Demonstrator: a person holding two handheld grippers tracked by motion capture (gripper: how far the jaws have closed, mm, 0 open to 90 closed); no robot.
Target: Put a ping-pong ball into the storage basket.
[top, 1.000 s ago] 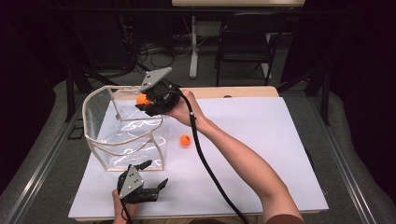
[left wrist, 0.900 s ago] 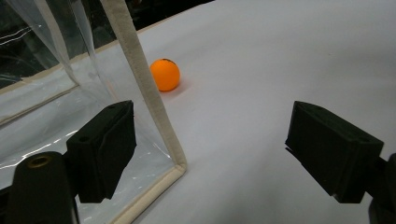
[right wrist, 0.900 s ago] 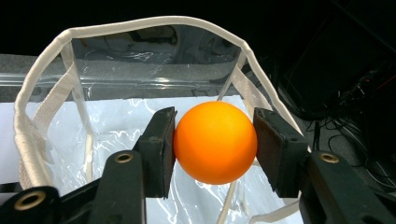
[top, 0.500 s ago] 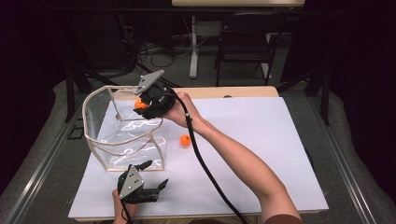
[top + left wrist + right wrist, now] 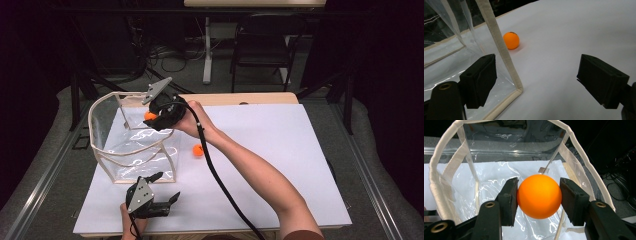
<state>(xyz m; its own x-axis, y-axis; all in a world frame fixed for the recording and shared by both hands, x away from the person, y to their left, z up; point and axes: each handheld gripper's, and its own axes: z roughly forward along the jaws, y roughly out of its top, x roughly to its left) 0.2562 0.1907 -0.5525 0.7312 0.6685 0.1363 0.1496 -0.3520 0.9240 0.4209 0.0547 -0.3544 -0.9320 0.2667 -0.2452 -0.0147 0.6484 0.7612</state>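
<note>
One orange ball (image 5: pixel 539 196) was clamped in the right tongs (image 5: pixel 539 199) above the clear bag (image 5: pixel 441 182); release only once centred over its mouth. Left tongs (image 5: pixel 541 82) stood open, empty, a second ball (image 5: pixel 511 40) ahead.

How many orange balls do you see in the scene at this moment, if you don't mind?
2: one ball is clamped in the right gripper above the clear bag's opening; the other ball lies on the white table beside the bag.
</note>
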